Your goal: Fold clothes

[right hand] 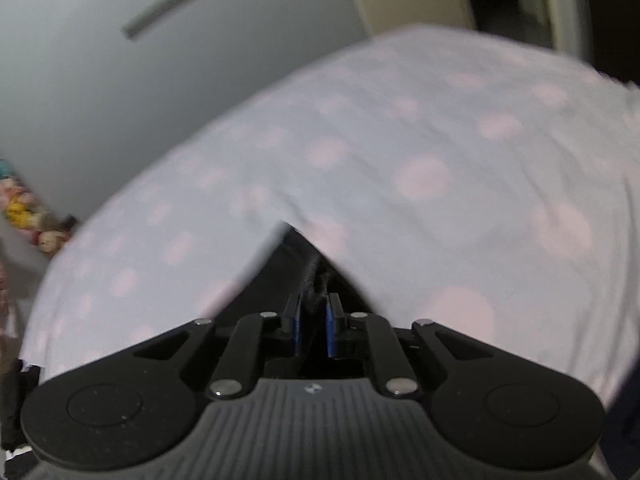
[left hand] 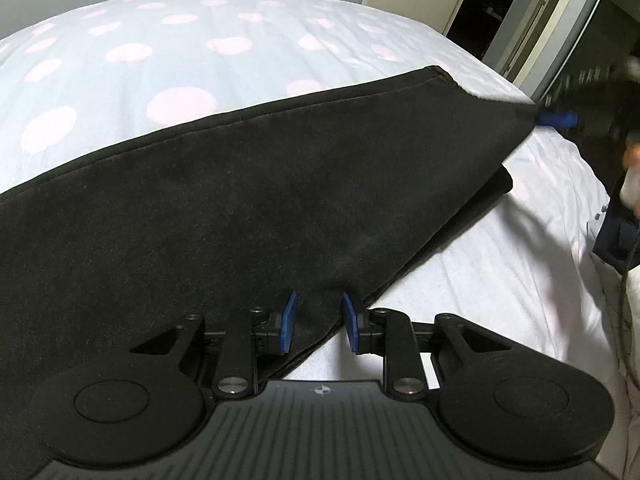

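Observation:
A black garment (left hand: 240, 192) is stretched over a bed with a white sheet with pink dots (left hand: 180, 60). My left gripper (left hand: 318, 320) has its blue pads apart around the garment's near edge, with a gap between pads and cloth. My right gripper (right hand: 314, 320) is shut on a bunched corner of the black garment (right hand: 308, 264) and lifts it above the bed. In the left wrist view the right gripper (left hand: 560, 118) is blurred at the far right, pulling the garment's corner taut. A folded lower layer of the garment (left hand: 492, 188) lies beneath on the sheet.
A grey wall (right hand: 120, 100) stands behind the bed. A dark doorway (left hand: 500, 0) is at the back right. Colourful toys (right hand: 24, 208) sit at the left edge of the right wrist view. The person's clothing (left hand: 624, 240) is at the right edge.

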`<act>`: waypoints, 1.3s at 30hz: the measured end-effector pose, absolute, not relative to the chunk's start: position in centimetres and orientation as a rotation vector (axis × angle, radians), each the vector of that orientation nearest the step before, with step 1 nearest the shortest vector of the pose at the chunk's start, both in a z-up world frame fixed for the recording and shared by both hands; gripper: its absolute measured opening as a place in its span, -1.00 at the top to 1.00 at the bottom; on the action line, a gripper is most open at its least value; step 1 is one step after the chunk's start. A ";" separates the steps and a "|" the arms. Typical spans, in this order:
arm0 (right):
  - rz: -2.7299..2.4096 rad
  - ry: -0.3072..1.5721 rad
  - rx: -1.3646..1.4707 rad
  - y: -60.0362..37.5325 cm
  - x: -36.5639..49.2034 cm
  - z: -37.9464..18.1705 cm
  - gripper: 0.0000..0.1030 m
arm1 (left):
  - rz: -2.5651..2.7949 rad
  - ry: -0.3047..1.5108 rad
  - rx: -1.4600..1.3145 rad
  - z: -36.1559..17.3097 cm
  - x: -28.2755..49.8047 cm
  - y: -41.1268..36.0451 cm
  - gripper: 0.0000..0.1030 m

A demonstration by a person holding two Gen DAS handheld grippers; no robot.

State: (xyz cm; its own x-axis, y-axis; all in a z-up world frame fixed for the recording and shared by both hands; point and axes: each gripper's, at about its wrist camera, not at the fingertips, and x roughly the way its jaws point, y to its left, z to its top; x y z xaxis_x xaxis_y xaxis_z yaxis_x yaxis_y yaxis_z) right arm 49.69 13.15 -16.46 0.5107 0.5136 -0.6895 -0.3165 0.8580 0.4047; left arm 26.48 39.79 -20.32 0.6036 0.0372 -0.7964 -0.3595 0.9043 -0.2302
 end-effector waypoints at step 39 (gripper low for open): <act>0.926 0.707 0.314 20.6 41.0 -6.9 0.64 | 0.226 0.883 -0.379 -19.7 25.7 40.2 0.42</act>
State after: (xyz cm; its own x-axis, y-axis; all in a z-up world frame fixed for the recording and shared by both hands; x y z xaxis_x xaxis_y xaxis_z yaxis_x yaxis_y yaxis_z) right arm 41.02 20.60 -6.85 0.3999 0.8151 -0.4191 -0.6188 0.5774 0.5326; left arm 25.68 40.15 -19.68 0.6175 0.0368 -0.7857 -0.3455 0.9101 -0.2288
